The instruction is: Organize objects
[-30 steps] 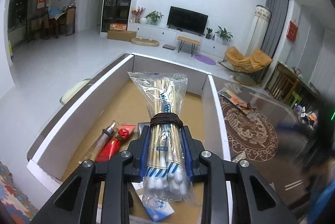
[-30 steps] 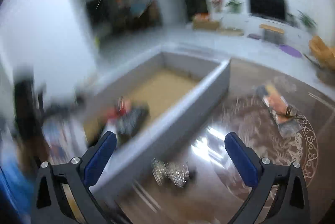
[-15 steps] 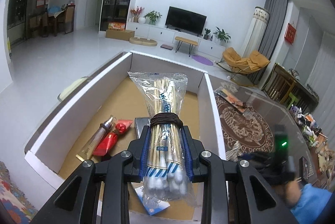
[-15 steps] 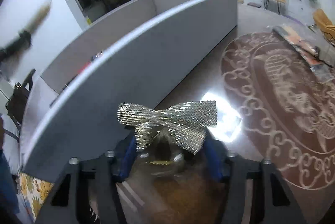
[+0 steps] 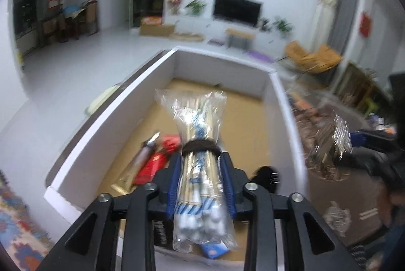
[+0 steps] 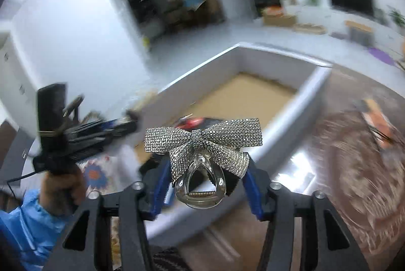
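Note:
My left gripper [image 5: 201, 177] is shut on a clear bag of cotton swabs [image 5: 198, 157] bound with a brown hair tie, held above the near end of a white box [image 5: 106, 116] with a cardboard floor. My right gripper [image 6: 205, 174] is shut on a clear hair claw clip with a silver rhinestone bow [image 6: 202, 141], held in the air beside the box [image 6: 298, 103]. In the left wrist view the bow clip [image 5: 331, 141] appears blurred to the right of the box. In the right wrist view the left gripper [image 6: 83, 134] shows at the left.
Inside the box lie a red packet [image 5: 157, 164], a tube-like item [image 5: 141, 159], a black comb-like object [image 5: 265, 174] and a blue-white packet [image 5: 215, 250]. A dark glossy patterned table [image 6: 354, 157] is to the right of the box, with an orange packet [image 6: 377, 121] on it.
My right gripper closed on the bow clip and lifted it from the table to above box height. My left gripper stayed shut on the swab bag and shifted slightly.

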Available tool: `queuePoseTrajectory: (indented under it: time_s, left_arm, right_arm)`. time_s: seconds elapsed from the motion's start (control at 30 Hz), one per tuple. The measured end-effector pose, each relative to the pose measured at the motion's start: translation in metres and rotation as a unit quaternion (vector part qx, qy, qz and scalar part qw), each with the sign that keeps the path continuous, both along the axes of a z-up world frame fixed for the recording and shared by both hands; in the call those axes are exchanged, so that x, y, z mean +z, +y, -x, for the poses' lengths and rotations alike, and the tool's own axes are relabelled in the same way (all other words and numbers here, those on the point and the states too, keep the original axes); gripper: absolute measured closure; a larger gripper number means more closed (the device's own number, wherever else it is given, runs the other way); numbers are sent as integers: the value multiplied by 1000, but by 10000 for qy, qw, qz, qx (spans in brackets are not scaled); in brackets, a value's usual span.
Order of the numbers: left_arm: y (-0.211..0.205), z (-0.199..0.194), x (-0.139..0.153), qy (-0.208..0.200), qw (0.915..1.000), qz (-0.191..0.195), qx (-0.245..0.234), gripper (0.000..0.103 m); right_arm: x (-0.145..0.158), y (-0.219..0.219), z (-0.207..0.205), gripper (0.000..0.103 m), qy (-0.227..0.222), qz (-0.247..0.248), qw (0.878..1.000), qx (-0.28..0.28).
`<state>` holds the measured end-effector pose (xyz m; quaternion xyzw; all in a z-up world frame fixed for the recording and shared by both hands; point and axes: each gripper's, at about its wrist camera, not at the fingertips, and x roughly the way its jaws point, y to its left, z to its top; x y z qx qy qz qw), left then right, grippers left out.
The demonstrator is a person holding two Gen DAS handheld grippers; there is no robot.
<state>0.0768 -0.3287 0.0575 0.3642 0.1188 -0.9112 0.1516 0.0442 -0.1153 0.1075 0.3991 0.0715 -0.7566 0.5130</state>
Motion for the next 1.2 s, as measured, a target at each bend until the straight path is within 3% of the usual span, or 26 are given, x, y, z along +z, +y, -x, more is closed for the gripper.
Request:
queuePoseTrajectory:
  time_s: [0.03,0.07,0.1,0.2,0.33,0.43,0.6,0.8,0.93,1.03,1.13,1.2]
  left_arm:
    - [-5,3,-4,-77,9998,57,153,39]
    - [-9,2,-5,-81,9995,114,273,22]
    - [-10,0,-4,-51,9992,161,374,20]
    - [-12,-7,-1,48,9983,223,534,18]
    - [3,1,0,-16,9976,477,498,16]
    - [21,12,1,-55,9975,609,349,16]
    - [51,32,4,-46,9976,695,29,16]
    - [87,45,15,-31,9944,1024,-250,15]
    - [107,53,24,3,9930,1127,-356,15]
    - [125,57,34,71,9930,1044,-542,15]
    - [155,55,45,295,9918,726,-1013,15]
    - [184,56,48,389,9871,518,-1466,3]
  right_arm:
    - [-3,-24,-4,18,38,-283,9995,158]
    - [-5,-36,-9,14,156,-423,9988,206]
    - [-6,-48,-15,14,334,-544,9976,253]
    - [-3,-45,-22,14,374,-300,9985,247]
    - [-4,-6,-14,0,758,-182,9964,-341]
    - [-27,34,9,0,904,-546,9893,-1008]
    - [-81,109,41,0,565,-1235,9719,-1922]
    - [-110,168,54,0,410,-1507,9561,-2481]
    - [-114,192,51,0,437,-1618,9500,-2634]
    - [-123,203,55,0,500,-1717,9457,-2713]
    - [-132,216,59,0,528,-1893,9401,-2784]
    - [-136,221,61,0,524,-1979,9372,-2824]
